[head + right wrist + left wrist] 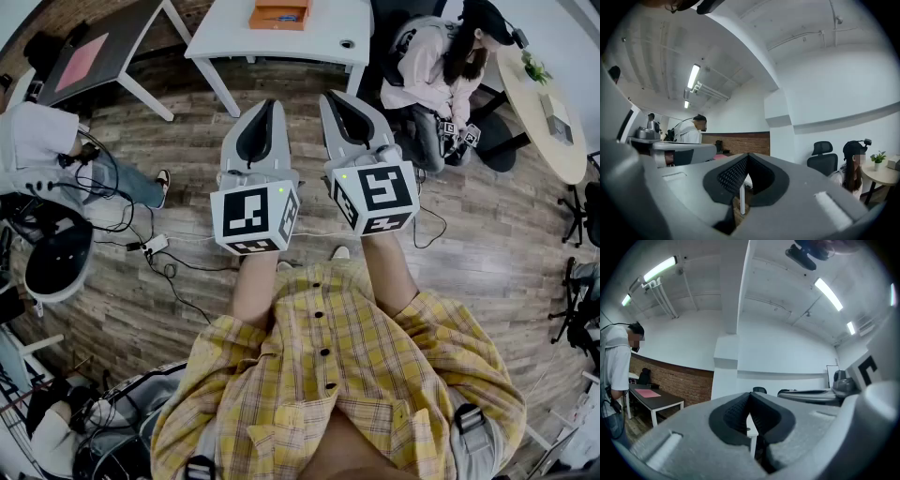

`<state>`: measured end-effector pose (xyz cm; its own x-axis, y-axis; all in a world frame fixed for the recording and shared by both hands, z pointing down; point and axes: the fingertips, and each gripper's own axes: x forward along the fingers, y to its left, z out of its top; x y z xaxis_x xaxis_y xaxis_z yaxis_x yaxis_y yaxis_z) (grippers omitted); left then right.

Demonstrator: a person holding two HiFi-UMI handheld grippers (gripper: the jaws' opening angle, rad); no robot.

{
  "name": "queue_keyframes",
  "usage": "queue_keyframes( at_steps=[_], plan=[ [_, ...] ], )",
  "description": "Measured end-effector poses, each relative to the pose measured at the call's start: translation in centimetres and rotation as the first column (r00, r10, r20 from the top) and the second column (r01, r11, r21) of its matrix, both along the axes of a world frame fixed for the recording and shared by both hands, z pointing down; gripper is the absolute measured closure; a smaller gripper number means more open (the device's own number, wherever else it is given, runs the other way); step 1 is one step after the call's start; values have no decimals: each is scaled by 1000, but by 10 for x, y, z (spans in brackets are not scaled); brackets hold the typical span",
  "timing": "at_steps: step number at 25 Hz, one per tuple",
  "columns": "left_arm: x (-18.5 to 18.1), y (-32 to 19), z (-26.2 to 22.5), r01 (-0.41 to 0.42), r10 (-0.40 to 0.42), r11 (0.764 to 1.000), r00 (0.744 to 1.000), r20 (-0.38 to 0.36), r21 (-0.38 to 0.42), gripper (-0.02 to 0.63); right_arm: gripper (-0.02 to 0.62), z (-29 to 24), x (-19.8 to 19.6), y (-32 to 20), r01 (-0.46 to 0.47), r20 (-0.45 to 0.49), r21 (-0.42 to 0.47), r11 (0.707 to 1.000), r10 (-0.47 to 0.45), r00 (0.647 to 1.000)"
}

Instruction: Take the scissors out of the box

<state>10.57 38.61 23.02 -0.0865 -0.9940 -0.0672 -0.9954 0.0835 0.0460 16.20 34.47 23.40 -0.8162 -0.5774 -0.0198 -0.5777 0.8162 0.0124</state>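
Wood-plank flooring runs under a white rectangular table. On that table sits a shallow orange box, whose contents are too small to make out, so the scissors cannot be seen. On the near side of the table, a person in a yellow plaid shirt holds the left gripper and the right gripper level and side by side, both clenched tip to tip with nothing between their jaws.
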Motion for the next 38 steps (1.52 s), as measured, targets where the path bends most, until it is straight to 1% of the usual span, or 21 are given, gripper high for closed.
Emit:
queue_keyframes(
  at_steps=[7,10,15,21,25,32,38],
  plan=[
    [13,-11,2,24,-24,1000,1000,13,-5,601,591,-1,12,-12,18,15,-2,1000,-18,1000],
    [20,-15,4,38,-38,999,999,12,-5,601,591,3,19,-18,28,7,-16,999,-28,1000],
    [36,-27,5,63,-63,998,998,14,-2,601,591,5,33,-28,54,10,-11,999,-53,999],
    [63,-36,17,109,-108,994,994,28,-21,601,591,14,59,-40,92,19,-19,996,-92,996],
    [76,-46,26,118,-116,992,992,41,-49,601,591,22,68,-50,104,22,-37,994,-103,994],
    [63,-66,32,125,-123,990,992,34,-59,601,591,26,51,-68,114,12,-41,993,-114,993],
    [35,-94,41,118,-118,991,993,10,-64,601,589,32,26,-94,105,-4,-43,994,-105,994]
  ],
)
